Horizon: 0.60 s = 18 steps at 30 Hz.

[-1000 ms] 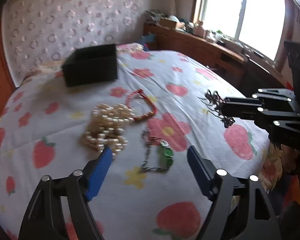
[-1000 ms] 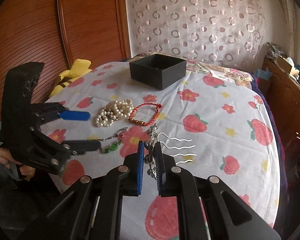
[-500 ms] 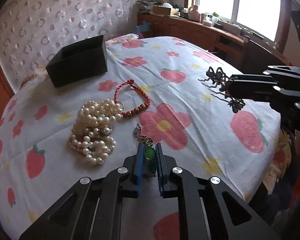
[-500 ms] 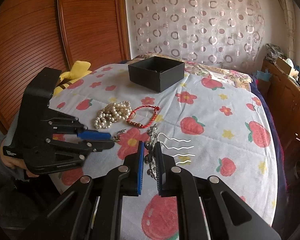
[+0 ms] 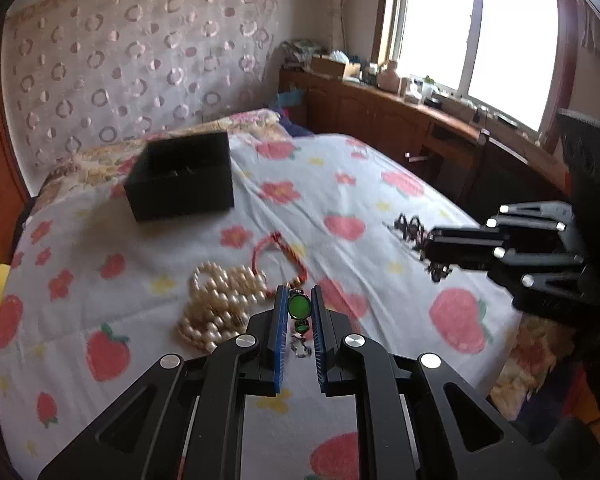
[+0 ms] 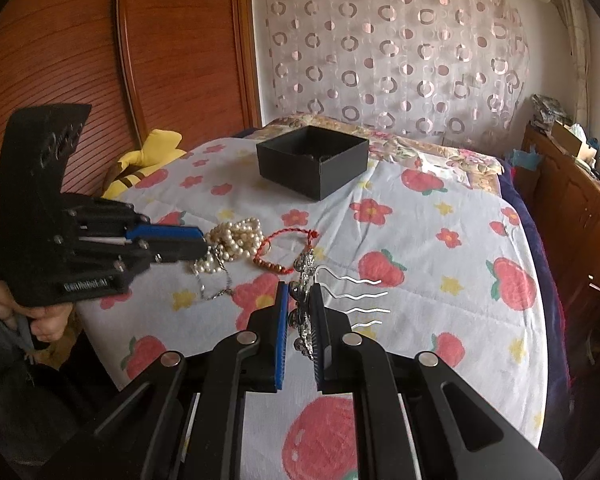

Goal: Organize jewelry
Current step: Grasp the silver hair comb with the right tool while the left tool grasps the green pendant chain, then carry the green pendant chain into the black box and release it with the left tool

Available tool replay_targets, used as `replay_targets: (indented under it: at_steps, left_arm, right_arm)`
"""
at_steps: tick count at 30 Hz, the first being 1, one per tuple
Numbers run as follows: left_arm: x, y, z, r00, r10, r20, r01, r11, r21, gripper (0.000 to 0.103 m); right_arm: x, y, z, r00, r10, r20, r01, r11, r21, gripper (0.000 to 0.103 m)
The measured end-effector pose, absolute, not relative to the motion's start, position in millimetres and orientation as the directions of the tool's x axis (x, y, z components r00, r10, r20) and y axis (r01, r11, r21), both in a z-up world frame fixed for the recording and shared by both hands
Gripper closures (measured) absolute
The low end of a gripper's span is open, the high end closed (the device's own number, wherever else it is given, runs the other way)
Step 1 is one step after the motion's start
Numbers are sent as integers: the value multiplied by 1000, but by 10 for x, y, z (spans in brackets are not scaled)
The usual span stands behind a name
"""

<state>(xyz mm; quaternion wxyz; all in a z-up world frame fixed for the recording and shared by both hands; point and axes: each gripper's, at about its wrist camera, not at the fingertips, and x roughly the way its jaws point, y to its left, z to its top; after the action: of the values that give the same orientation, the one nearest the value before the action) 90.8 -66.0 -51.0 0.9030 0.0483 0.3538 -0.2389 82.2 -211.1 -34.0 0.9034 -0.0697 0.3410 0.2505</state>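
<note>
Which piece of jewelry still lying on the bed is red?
The braided cord bracelet, lying right of the pearls. The pearls are cream, and the other two pieces are held in grippers, not lying on the bed.

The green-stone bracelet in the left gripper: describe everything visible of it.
The green-stone bracelet is a thin silvery chain with flat oval green stones, glassy-looking. The left gripper is shut on it, blue jaws pressing an upright stone from both sides, with a smaller stone and a clear piece below. In the right wrist view its chain trails down onto the strawberry-print bedspread beside the pearls.
</note>
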Motion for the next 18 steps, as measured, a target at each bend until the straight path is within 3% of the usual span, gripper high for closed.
replay_targets:
  at_steps: [18]
  left_arm:
    - [1292,-496,195,745,-370,-555,424,905,-34,92]
  right_arm:
    - [1117,-1930,106,683,428,-592,-533,846,-3,91]
